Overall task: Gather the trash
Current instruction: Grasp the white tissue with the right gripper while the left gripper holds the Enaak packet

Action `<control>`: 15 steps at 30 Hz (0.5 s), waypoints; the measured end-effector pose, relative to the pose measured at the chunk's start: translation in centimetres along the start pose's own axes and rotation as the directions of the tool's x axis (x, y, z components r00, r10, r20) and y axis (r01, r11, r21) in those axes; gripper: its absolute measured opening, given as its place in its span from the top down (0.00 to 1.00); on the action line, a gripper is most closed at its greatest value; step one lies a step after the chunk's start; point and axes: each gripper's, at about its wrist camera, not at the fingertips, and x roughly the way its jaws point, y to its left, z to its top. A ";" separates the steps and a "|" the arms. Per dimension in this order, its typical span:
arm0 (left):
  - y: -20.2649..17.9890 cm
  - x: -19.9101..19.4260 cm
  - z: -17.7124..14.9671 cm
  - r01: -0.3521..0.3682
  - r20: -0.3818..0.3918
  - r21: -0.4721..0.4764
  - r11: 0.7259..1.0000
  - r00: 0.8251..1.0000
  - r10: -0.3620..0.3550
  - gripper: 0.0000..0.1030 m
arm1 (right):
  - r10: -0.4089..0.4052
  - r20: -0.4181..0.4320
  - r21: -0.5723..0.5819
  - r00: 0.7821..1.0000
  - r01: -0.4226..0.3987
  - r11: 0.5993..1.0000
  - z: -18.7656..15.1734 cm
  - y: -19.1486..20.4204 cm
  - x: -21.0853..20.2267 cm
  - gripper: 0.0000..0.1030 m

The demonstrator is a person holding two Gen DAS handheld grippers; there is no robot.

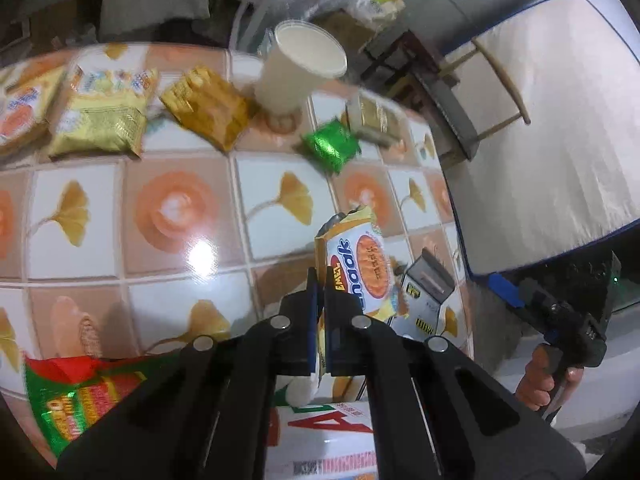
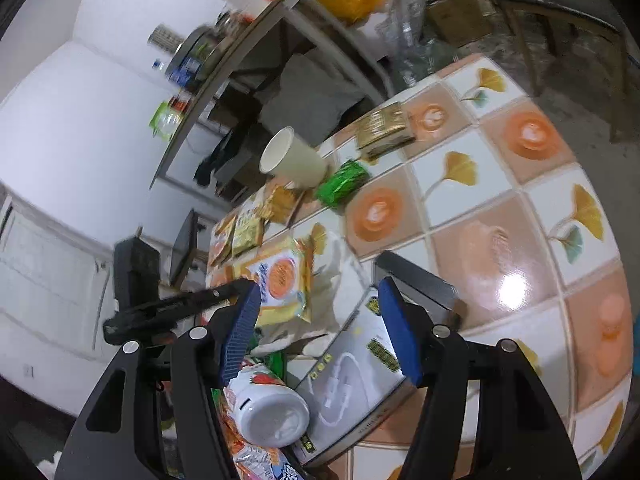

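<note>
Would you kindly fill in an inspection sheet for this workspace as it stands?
Surface: glossy tablecloth with leaf print.
Job's things: biscuit wrapper in the left gripper; green wrapper, gold packets lying loose.
Clutter: paper cup upright; white box with its flap open; a white bottle on its side.
Grippers: left gripper shut on the wrapper; right gripper open, empty.
Cables: nothing seen.
Surroundings: cluttered shelf, white wall.

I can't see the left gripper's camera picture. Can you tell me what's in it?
The left gripper pinches a biscuit wrapper above a tiled table. Farther back stand a paper cup, a green packet and yellow snack bags.
</note>
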 end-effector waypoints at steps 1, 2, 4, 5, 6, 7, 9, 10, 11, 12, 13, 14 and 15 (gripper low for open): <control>0.0 -0.8 0.0 -0.007 0.021 0.002 1.000 1.000 0.007 0.99 | -0.004 -0.016 -0.025 1.000 0.004 1.000 0.3 0.6 0.6 0.42; 0.1 -1.4 0.1 -0.012 0.039 0.002 1.000 0.999 0.012 0.99 | -0.012 -0.044 -0.063 0.999 0.009 0.998 0.7 1.3 1.3 0.42; 0.2 -2.9 0.2 -0.031 0.082 0.004 1.000 0.996 0.031 0.99 | -0.050 -0.089 -0.130 0.995 0.039 0.991 1.6 2.5 3.2 0.42; 0.3 -3.7 0.2 -0.042 0.103 0.003 0.999 0.994 0.041 0.99 | -0.065 -0.110 -0.153 0.992 0.048 0.987 2.0 2.9 4.1 0.42; 0.4 -4.1 0.2 -0.045 0.113 0.002 0.999 0.993 0.045 0.99 | -0.074 -0.136 -0.173 0.988 0.050 0.984 2.3 3.2 5.0 0.42; 0.5 -4.5 0.3 -0.050 0.122 -0.003 0.999 0.991 0.050 0.99 | -0.106 -0.169 -0.190 0.980 0.073 0.979 2.9 3.5 6.5 0.42; 0.8 -5.3 0.3 -0.060 0.138 -0.014 0.998 0.988 0.061 0.99 | -0.160 -0.207 -0.235 0.965 0.110 0.966 3.4 3.9 8.4 0.42; 0.7 -5.4 0.2 -0.064 0.143 -0.017 0.998 0.988 0.066 0.99 | -0.197 -0.230 -0.269 0.953 0.132 0.954 3.6 4.1 9.8 0.42; 0.9 -5.6 0.2 -0.069 0.148 -0.021 0.997 0.986 0.072 0.99 | -0.230 -0.240 -0.279 0.943 0.160 0.947 3.8 4.1 10.9 0.42; 1.0 -5.9 0.1 -0.073 0.153 -0.024 0.997 0.985 0.076 0.99 | -0.253 -0.258 -0.292 0.932 0.174 0.940 4.0 4.0 11.9 0.42; 1.1 -6.0 0.1 -0.075 0.156 -0.029 0.997 0.985 0.079 0.99 | -0.271 -0.268 -0.302 0.925 0.187 0.935 4.0 3.9 12.7 0.46; 1.2 -6.0 0.0 -0.077 0.158 -0.032 0.997 0.984 0.081 0.99 | -0.292 -0.271 -0.306 0.917 0.205 0.930 4.0 3.7 13.3 0.48; 1.3 -6.1 0.0 -0.078 0.159 -0.035 0.996 0.984 0.083 0.99 | -0.312 -0.278 -0.305 0.909 0.224 0.926 4.1 3.4 13.9 0.52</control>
